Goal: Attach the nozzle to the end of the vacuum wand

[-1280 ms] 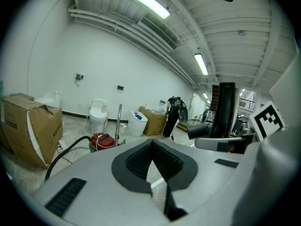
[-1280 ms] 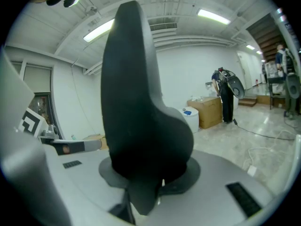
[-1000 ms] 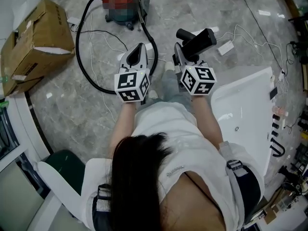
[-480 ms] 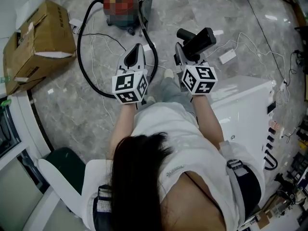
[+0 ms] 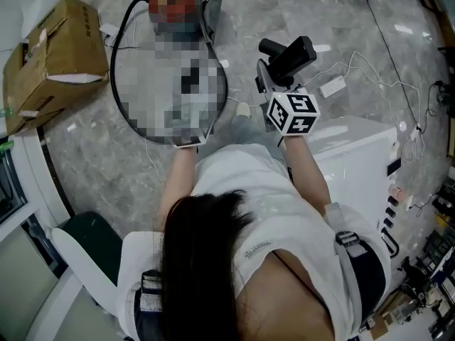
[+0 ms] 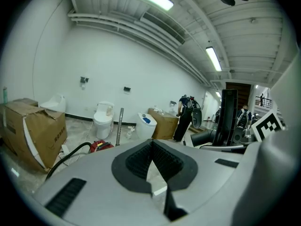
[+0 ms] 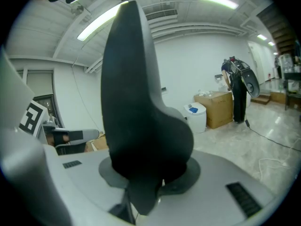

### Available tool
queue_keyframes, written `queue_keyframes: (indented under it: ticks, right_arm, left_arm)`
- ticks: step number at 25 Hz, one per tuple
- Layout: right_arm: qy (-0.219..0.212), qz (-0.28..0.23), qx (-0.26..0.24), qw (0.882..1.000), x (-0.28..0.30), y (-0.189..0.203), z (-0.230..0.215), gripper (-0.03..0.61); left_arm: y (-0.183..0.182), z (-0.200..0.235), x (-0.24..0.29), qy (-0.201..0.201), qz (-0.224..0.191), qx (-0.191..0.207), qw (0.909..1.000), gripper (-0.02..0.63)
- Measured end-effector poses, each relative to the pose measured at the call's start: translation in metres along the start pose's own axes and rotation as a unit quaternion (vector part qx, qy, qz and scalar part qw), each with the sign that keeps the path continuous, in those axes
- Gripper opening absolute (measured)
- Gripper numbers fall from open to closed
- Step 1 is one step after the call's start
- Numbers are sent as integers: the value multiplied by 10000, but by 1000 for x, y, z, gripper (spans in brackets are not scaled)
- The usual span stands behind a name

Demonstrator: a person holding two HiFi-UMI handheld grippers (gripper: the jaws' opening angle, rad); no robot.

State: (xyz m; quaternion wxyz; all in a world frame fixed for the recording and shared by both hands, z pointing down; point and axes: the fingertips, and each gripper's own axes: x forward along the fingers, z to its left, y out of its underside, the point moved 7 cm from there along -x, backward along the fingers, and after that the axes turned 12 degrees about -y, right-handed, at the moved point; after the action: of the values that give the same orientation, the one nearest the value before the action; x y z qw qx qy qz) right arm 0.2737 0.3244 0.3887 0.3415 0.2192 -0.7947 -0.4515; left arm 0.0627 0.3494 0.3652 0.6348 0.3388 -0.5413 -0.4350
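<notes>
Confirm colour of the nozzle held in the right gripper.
Black. The nozzle shows best in the right gripper view.

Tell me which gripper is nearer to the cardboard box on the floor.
Left. The left gripper, shut and empty, has the cardboard box to its left; the right gripper, holding the black nozzle, is farther right, beyond the left one.

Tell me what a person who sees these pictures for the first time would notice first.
The black nozzle stands out first: it fills the middle of the right gripper view, clamped in the right gripper. The left gripper is shut and holds nothing. On the floor ahead lies a red vacuum cleaner with its black hose in a wide loop, and a cardboard box stands to its left.
</notes>
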Motion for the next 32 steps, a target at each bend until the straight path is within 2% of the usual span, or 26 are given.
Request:
queue_keyframes:
  ticks: [10, 16, 32]
  right_arm:
    - [-626, 94, -130, 9979, 27, -17, -14, 118]
    - [-665, 213, 101, 9975, 31, -13, -27, 118]
    - [-1006, 428, -7, 9940, 37, -8, -34, 118]
  left_arm:
    - [-9, -33, 27, -196, -32, 40, 9998, 2]
    - [-13, -42, 34, -305, -61, -37, 9995, 2]
    - [-14, -45, 32, -650, -164, -106, 9977, 2]
